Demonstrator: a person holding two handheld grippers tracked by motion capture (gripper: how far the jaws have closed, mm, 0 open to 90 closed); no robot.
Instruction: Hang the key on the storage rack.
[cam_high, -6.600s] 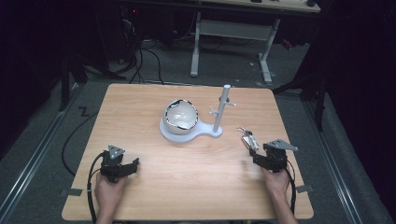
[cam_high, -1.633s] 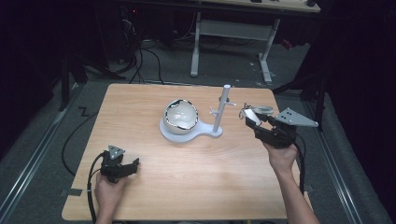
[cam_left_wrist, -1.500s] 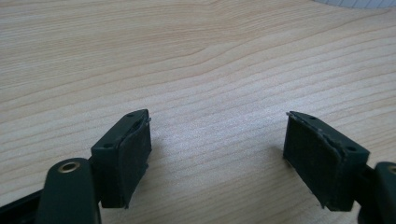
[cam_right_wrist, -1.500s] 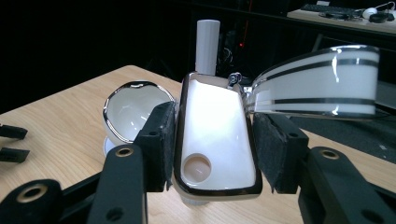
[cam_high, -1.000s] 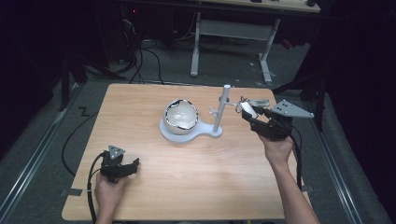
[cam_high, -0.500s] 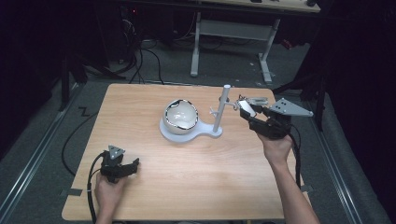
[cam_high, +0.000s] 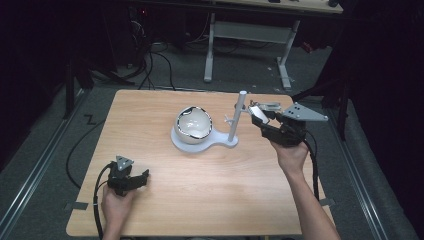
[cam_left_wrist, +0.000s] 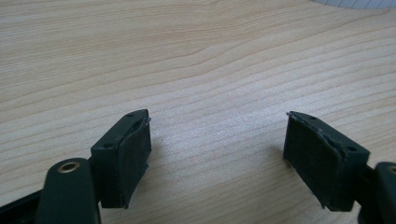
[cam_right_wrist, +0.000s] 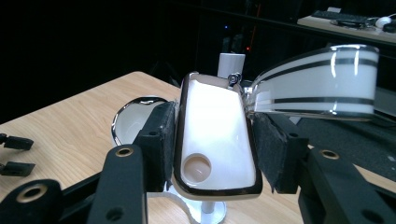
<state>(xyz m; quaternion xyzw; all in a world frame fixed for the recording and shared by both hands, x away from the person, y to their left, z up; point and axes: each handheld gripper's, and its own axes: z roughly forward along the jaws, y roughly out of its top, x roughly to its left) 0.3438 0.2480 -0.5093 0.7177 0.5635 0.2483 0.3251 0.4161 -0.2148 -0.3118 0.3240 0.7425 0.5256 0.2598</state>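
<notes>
A white stand (cam_high: 220, 142) on the table carries a shiny round bowl (cam_high: 193, 123) and an upright white post (cam_high: 239, 115). My right gripper (cam_high: 261, 117) is raised just right of the post's top, shut on a flat white tag with a chrome rim (cam_high: 259, 111). In the right gripper view, the gripper (cam_right_wrist: 215, 140) clamps the tag (cam_right_wrist: 212, 121) by its long sides. A small metal ring sits at the tag's far end, close to the post top (cam_right_wrist: 231, 63). A white band with black stripes (cam_right_wrist: 322, 88) curves off to the right. My left gripper (cam_high: 142, 177) rests open on the wood, nothing between its pads (cam_left_wrist: 126, 154).
The wooden table (cam_high: 165, 105) stands over a dark floor with cables and a desk frame (cam_high: 250, 35) behind. A small side peg (cam_high: 229, 120) sticks out of the post toward the bowl (cam_right_wrist: 133, 119). The right hand's cable (cam_high: 314, 165) trails along the forearm.
The right gripper lifted the tag from the table's right side and carried it up to the post. Over the last second it barely shifted. The left gripper stayed put.
</notes>
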